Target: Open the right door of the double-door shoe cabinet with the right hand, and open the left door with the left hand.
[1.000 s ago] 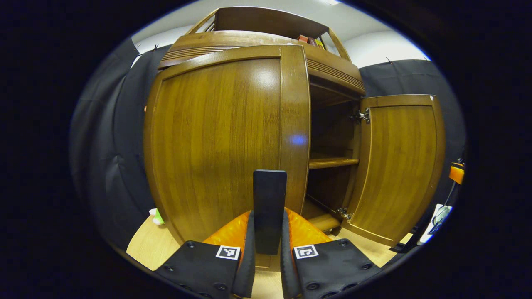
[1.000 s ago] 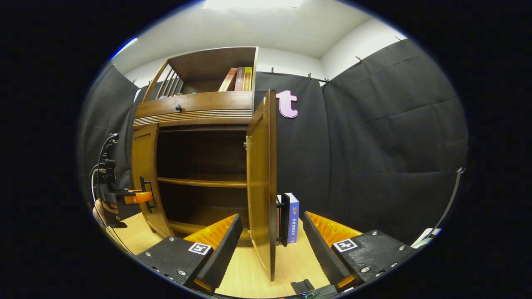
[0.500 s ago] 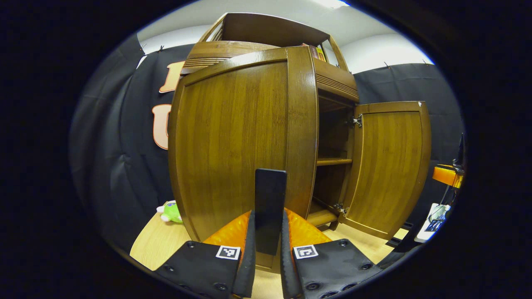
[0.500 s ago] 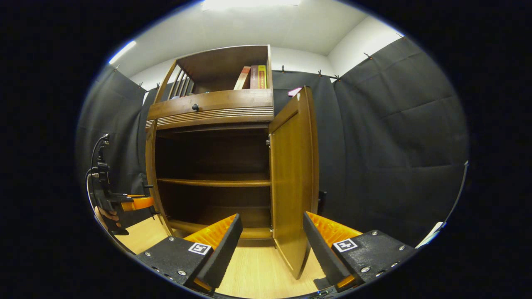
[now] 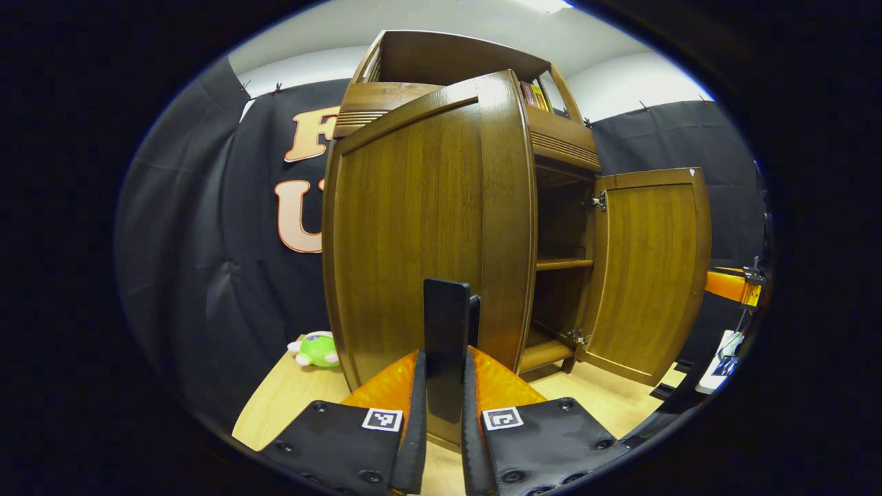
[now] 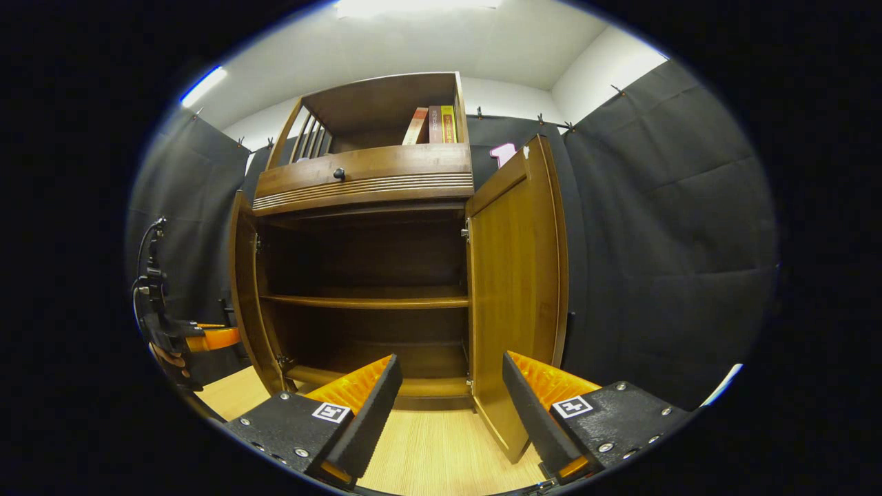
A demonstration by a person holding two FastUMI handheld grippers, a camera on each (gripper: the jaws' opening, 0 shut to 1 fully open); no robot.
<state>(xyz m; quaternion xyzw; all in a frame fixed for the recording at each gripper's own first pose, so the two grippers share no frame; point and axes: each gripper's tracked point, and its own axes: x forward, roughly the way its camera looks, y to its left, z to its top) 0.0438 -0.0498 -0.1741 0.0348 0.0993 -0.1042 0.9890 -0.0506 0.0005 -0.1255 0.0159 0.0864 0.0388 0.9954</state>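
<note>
left tongs [image 5: 444, 386] pinching the black handle [image 5: 446, 344] of the left door [image 5: 413, 241], swung well out | right tongs [image 6: 451, 393] spread, holding nothing | right door [image 6: 517, 289] wide open | shoe cabinet [image 6: 365, 275] on the desk [image 6: 427, 455]

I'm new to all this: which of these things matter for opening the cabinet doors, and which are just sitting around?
Part of the job:
- left door
- its black handle, clamped by the left gripper
- right door, already open
- right gripper, fingers apart

Just lying about:
- green plush toy
- books on top
- drawer knob
</note>
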